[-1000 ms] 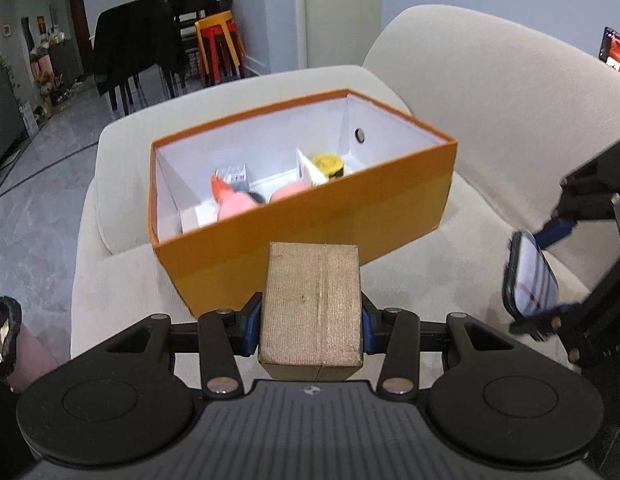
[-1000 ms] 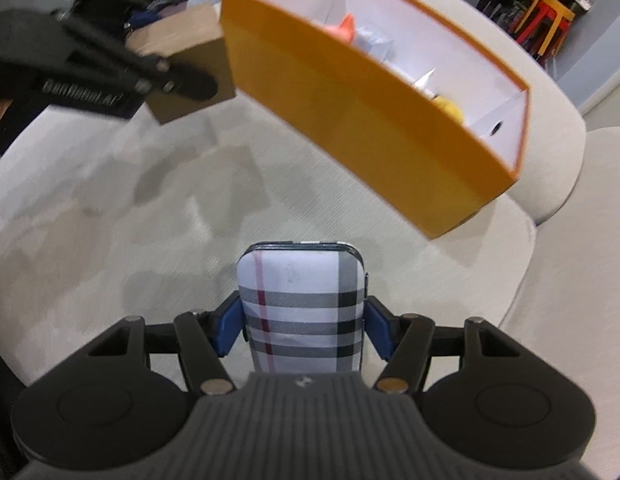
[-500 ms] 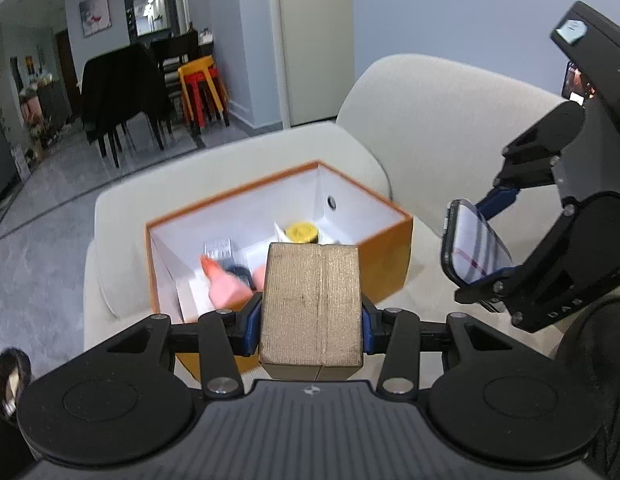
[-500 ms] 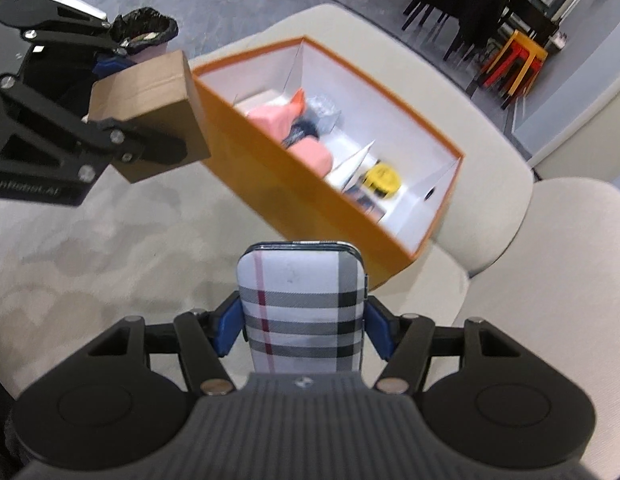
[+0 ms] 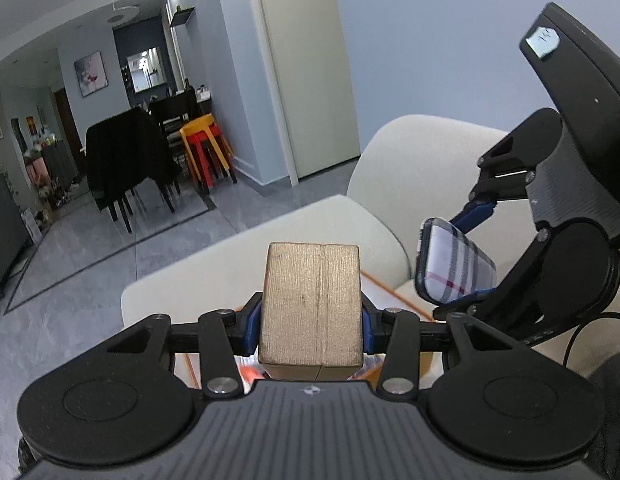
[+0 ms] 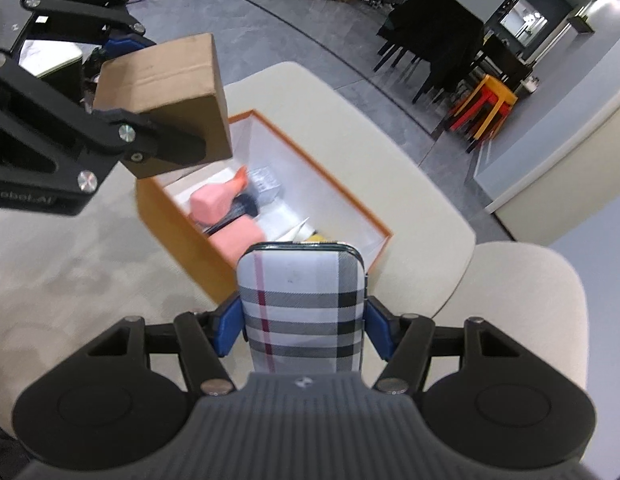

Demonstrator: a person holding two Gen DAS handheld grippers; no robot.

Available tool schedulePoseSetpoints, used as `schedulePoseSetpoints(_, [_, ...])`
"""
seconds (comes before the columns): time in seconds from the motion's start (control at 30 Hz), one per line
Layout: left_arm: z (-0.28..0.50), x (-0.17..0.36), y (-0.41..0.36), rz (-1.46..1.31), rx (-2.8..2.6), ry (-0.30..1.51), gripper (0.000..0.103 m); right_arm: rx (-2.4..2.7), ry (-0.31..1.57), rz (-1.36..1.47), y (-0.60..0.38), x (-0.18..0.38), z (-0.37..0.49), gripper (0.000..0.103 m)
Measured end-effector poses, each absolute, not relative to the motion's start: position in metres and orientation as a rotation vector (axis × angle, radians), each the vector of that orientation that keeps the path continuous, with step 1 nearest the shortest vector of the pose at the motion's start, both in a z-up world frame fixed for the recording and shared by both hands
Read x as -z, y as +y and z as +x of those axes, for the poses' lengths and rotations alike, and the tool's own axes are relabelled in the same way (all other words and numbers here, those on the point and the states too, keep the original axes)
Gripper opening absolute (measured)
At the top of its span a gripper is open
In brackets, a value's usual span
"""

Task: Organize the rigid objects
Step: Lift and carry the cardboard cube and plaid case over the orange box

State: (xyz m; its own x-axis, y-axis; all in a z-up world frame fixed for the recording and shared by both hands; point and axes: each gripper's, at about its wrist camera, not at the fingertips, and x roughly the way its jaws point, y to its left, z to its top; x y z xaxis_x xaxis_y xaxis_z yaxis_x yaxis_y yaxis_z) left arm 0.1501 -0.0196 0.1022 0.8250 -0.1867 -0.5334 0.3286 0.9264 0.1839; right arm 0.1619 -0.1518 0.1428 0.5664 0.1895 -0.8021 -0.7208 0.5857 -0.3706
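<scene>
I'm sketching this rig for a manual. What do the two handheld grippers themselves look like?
Both are matte black. The left gripper has a ribbed dark-grey body with a small emblem, two round discs, silver screws on linkage bars, and blue pads on its fingers. The right gripper looks the same. In the left view a thin black cable trails from it; white lettering marks the left one's side.

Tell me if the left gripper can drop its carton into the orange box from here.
Probably yes: the left gripper, jaws shut on the carton, hangs over the orange box's open near end, though pink items crowd it.
</scene>
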Motion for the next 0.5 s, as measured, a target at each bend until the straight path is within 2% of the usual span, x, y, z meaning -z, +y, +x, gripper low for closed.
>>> schedulePoseSetpoints(0.17, [0.183, -0.097, -0.016, 0.245, 0.264, 0.547, 0.052, -0.581, 0.775, -0.771, -0.146, -0.15, 0.185, 0.063])
schedulePoseSetpoints(0.5, [0.218, -0.067, -0.005, 0.188, 0.272, 0.634, 0.051, -0.566, 0.833, -0.789, -0.127, -0.116, 0.237, 0.063])
